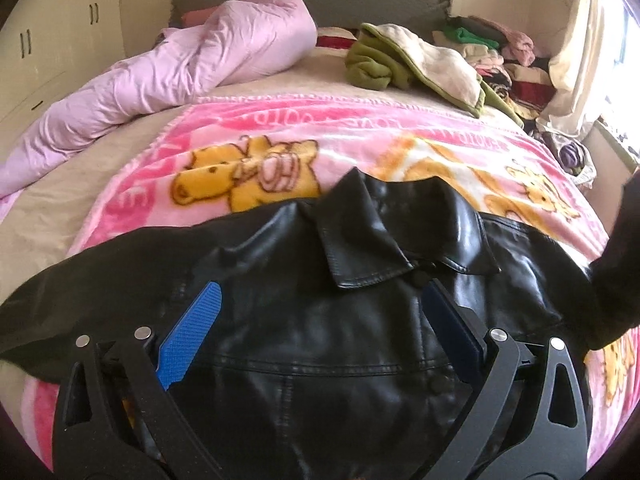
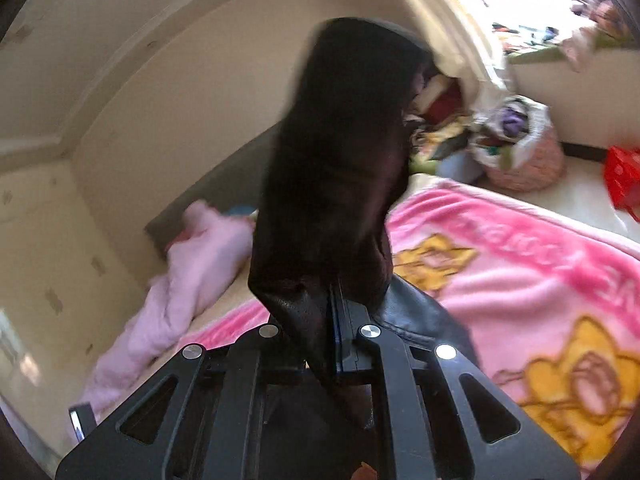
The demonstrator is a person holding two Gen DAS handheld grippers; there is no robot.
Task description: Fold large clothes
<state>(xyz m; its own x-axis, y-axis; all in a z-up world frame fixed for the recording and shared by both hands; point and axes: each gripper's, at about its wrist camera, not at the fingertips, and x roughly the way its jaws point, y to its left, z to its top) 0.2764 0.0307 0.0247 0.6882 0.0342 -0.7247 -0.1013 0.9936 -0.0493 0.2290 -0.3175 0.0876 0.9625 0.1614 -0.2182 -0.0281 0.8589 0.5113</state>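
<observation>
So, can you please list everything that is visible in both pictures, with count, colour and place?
jacket: one, black leather, flat on the blanket, collar away from the camera; one part lifted
blanket: one, pink with yellow bears, over the bed
duvet: one, lilac, bunched on the bed's left
green and cream cloth: one, far right of the bed
clothes pile: one, mixed colours, by the curtain
basket: one, pink, on the floor
left gripper: open, over the jacket
right gripper: shut on the jacket's lifted part

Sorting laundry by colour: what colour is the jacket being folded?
Black, shiny leather-like jacket; clearest in the left wrist view.
</observation>
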